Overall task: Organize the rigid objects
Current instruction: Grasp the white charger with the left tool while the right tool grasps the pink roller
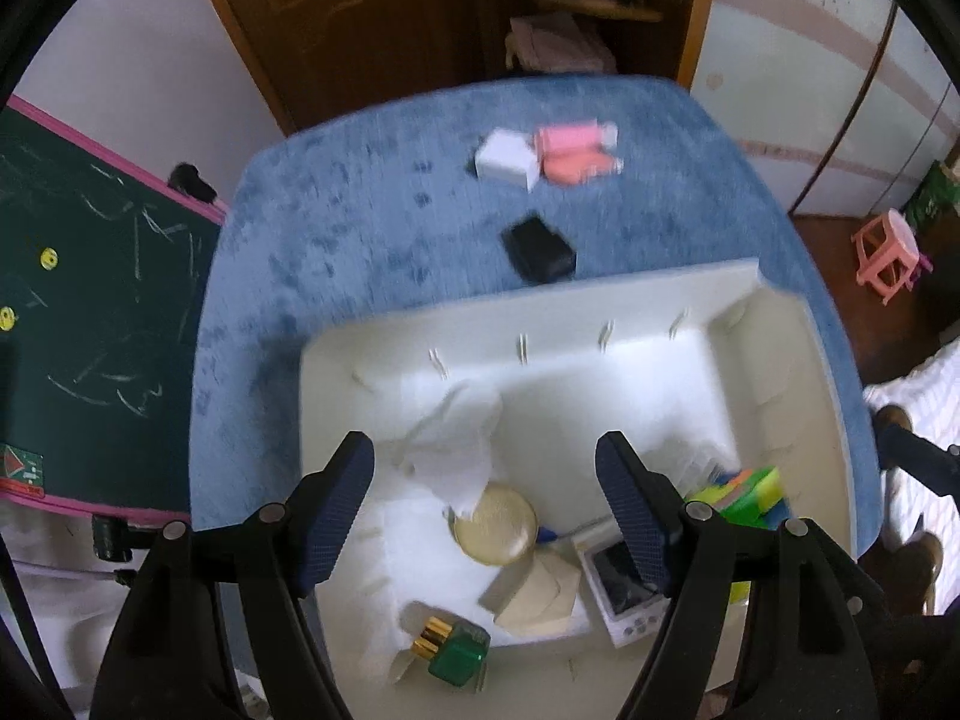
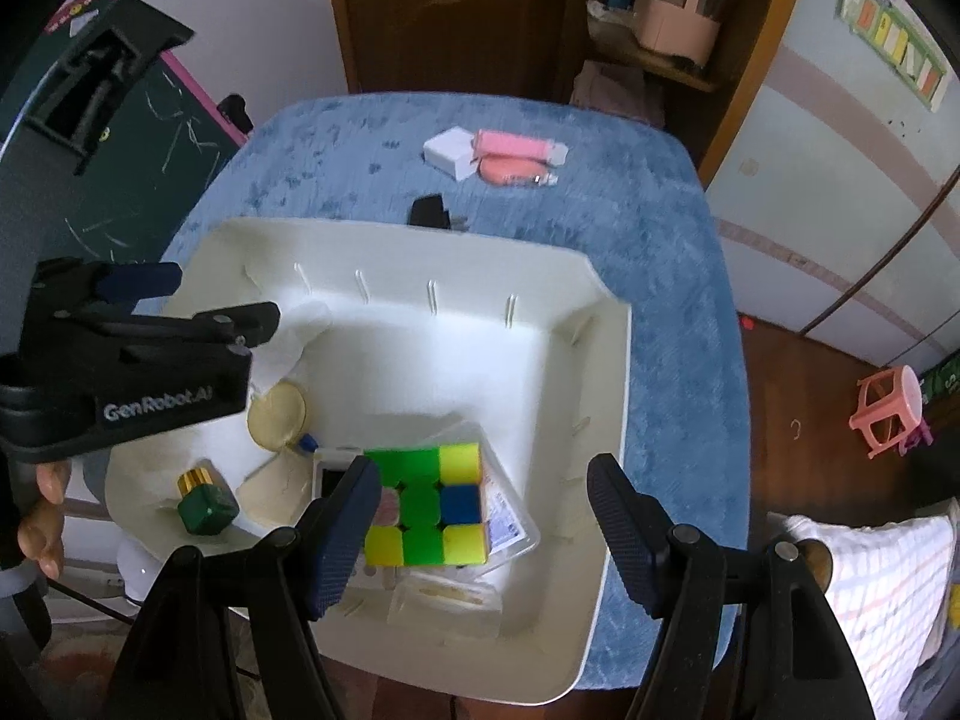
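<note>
A white bin stands on the blue table. Inside lie a colourful puzzle cube, a green bottle with a gold cap, a round gold compact, a white device and crumpled tissue. My left gripper hovers open over the bin's left side, holding nothing. Above the cube, my right gripper is open, its pads clear of the cube.
Beyond the bin on the table sit a black adapter, a white charger and pink items. A chalkboard stands left, a pink stool right, a wooden door behind. A hand shows at left.
</note>
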Action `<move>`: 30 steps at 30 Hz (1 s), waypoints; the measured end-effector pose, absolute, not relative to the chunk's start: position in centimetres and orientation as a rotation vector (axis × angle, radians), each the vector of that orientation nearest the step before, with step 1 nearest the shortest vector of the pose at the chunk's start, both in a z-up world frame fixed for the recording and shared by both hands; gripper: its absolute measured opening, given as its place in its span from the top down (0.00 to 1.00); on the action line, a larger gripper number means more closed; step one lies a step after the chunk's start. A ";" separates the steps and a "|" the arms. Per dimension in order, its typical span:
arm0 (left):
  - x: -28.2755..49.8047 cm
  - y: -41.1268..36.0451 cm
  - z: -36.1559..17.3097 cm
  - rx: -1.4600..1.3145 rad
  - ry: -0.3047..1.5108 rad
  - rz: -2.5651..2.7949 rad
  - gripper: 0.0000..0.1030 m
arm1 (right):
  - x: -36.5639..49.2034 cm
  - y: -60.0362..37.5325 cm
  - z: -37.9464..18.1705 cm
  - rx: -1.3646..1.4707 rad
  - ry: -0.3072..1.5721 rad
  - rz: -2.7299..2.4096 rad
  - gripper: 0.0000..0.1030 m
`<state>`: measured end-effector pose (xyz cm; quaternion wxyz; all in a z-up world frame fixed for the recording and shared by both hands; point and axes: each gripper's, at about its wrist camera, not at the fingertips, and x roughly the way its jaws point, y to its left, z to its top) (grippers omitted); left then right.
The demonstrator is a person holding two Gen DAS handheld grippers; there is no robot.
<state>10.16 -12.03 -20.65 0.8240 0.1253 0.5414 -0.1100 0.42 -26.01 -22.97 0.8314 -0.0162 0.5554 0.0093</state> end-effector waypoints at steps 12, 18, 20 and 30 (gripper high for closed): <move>15.9 -12.0 -11.1 0.228 0.959 -0.235 0.17 | 5.0 -29.6 -16.4 0.057 1.071 0.018 0.30; 20.6 -11.8 -8.5 0.242 0.904 -0.215 0.16 | 9.2 -32.2 -13.9 0.074 1.042 0.007 0.30; 22.5 -12.0 -8.5 0.260 0.914 -0.220 0.16 | 11.0 -32.9 -13.5 0.085 1.044 0.002 0.30; 29.5 -14.3 -12.0 0.350 0.980 -0.248 0.16 | 20.8 -34.7 -13.6 0.183 1.102 0.040 0.30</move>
